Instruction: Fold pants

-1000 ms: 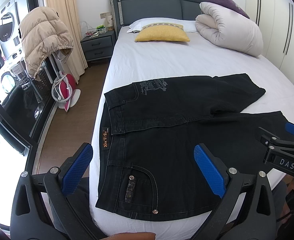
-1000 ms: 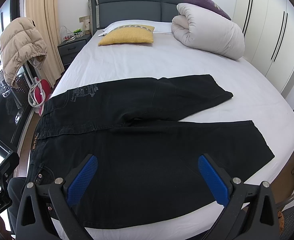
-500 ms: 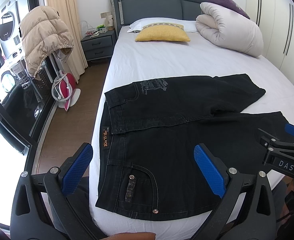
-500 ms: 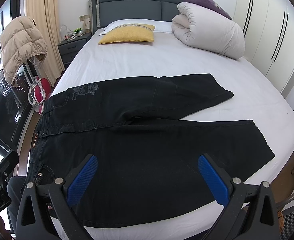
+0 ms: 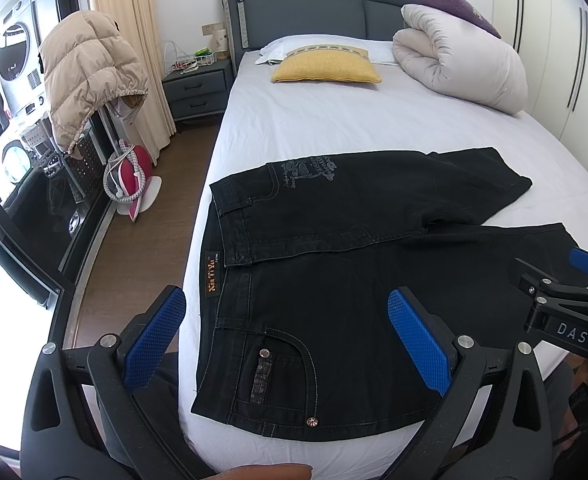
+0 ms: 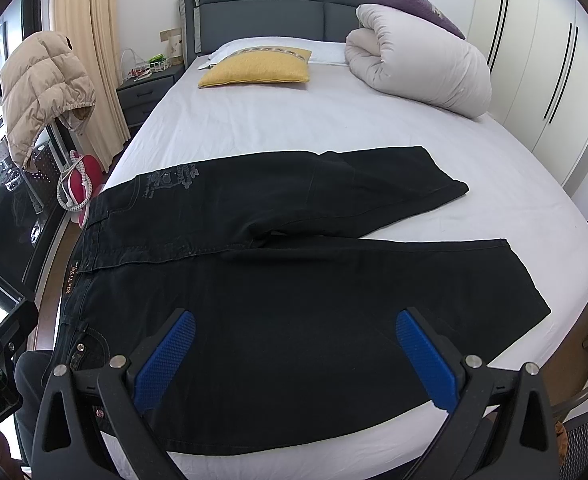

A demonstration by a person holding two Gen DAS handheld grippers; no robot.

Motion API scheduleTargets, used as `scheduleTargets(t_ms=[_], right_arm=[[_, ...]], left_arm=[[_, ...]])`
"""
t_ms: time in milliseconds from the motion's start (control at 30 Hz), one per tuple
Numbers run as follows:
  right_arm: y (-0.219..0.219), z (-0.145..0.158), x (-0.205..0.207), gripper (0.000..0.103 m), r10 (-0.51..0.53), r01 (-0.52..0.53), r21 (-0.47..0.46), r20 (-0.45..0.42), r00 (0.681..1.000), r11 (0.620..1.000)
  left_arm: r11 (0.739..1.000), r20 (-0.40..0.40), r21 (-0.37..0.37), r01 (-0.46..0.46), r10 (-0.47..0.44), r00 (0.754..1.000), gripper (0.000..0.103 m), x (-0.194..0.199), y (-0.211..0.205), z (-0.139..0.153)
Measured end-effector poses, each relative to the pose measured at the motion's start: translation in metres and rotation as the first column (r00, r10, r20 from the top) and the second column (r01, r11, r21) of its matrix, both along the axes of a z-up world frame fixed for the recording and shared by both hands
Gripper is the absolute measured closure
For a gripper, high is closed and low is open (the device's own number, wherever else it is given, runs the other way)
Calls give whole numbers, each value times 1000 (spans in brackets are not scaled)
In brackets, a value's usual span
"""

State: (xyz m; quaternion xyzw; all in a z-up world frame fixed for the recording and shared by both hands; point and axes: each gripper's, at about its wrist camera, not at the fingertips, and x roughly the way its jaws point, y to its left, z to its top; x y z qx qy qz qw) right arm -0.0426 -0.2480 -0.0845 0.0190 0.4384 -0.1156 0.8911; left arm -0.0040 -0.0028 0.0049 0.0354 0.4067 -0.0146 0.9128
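On bed [image 6: 333,128]: black pants [image 6: 294,288] flat; left claw [image 5: 286,336], right claw [image 6: 294,356] spread, hovering.

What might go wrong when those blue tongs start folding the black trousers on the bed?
The pants lie close to the near edge of the bed, so a pull toward the person might drag them off. The legs are splayed apart, and the far leg is angled, so a fold may come out crooked. Both the left tongs and right tongs are open above thick denim; a shallow pinch might slip.
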Motion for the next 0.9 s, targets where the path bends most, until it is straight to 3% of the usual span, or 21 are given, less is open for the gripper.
scheduleTargets(t_ms=[233, 500, 600, 633, 700, 833, 900], right_arm=[[3, -2, -1, 0, 3, -3, 0, -5, 1000, 1000], [-3, -12, 10, 0, 13, -12, 24, -29, 999, 1000], [-8, -17, 18, 0, 24, -22, 41, -36, 999, 999], [-9, -18, 22, 0, 28, -27, 45, -38, 999, 999], [-14, -20, 30, 0, 41, -39, 57, -39, 998, 998], [-26, -26, 54, 0, 80, -77, 90, -37, 996, 993], [-36, -30, 71, 0, 112, -107, 122, -36, 993, 987]], left_arm=[[1000, -7, -13, 3, -3, 1000, 0, -1, 1, -2], [985, -83, -175, 2, -17, 996, 0, 19, 27, -17], [972, -36, -215, 92, -102, 994, 0, 37, 27, -21], [966, -37, -219, 140, -151, 988, 0, 42, 23, -23], [976, -47, -156, 150, -159, 986, 0, 49, 15, -28], [985, -143, -133, 110, -128, 981, 0, 76, 12, -44], [991, -153, -115, 72, -89, 984, 0, 94, 16, -50]])
